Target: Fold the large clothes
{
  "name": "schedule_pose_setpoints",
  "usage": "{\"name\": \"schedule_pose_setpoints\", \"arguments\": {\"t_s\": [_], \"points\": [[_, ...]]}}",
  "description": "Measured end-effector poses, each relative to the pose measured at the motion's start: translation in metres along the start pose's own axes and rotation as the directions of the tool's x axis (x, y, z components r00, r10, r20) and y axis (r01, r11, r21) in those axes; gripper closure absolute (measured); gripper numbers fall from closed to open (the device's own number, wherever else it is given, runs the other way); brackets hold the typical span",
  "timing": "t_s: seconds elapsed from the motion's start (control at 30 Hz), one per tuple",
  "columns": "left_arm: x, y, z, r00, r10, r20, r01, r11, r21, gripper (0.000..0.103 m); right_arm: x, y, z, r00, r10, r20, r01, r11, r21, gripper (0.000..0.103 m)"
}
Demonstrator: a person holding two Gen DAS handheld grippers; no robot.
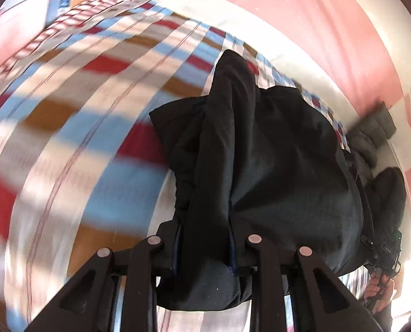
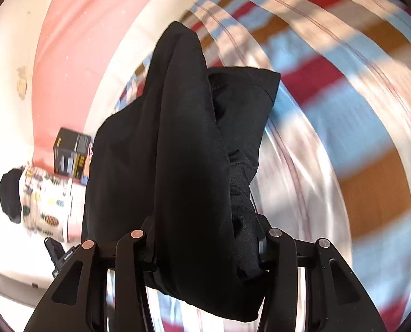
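A large black garment hangs bunched between both grippers above a striped bedsheet. My left gripper is shut on a thick fold of the garment, which drapes forward and over the fingers. My right gripper is shut on another fold of the same black garment, which fills the view's middle and hides the fingertips. The striped sheet is motion-blurred beneath it.
A pink and white wall runs behind the bed. A dark box and a pineapple-print cloth lie at the left of the right wrist view. A grey folded item lies at the bed's edge.
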State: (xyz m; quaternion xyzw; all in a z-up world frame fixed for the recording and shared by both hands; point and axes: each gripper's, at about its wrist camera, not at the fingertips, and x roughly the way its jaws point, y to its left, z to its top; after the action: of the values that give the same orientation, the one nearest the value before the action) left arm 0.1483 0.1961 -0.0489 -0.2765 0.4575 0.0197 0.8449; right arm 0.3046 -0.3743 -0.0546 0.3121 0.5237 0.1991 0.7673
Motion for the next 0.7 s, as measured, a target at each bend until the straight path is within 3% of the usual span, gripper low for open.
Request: {"name": "schedule_pose_setpoints", "arguments": {"t_s": [0.17,0.33,0.53,0.6,0.7], "points": [[-0.050,0.004,-0.076,1.000,0.001,-0.026,-0.001,1.000,-0.014,0.076,-0.042,-0.017,-0.071,1.000,-0.026,-0.014,0.027,0.999,0.044,0.057],[-0.070,0.016,-0.119,0.999,-0.008,-0.047,0.008,1.000,-0.008,0.075,-0.058,-0.027,-0.108,0.997,-0.068,-0.041,0.070,0.997,0.040,0.053],[-0.069,0.016,-0.113,0.997,0.022,-0.078,-0.023,1.000,-0.017,0.064,-0.060,-0.033,-0.116,0.991,-0.127,-0.050,0.130,0.990,0.055,0.034],[-0.079,0.013,-0.109,0.997,0.033,-0.071,-0.033,0.999,0.010,0.060,-0.078,-0.025,-0.116,0.987,-0.159,-0.006,0.159,0.987,-0.003,0.025],[-0.099,0.010,-0.096,1.000,0.012,-0.004,-0.012,0.998,0.055,0.048,-0.103,-0.017,-0.107,0.989,-0.131,0.069,0.135,0.989,-0.063,0.024]]}}
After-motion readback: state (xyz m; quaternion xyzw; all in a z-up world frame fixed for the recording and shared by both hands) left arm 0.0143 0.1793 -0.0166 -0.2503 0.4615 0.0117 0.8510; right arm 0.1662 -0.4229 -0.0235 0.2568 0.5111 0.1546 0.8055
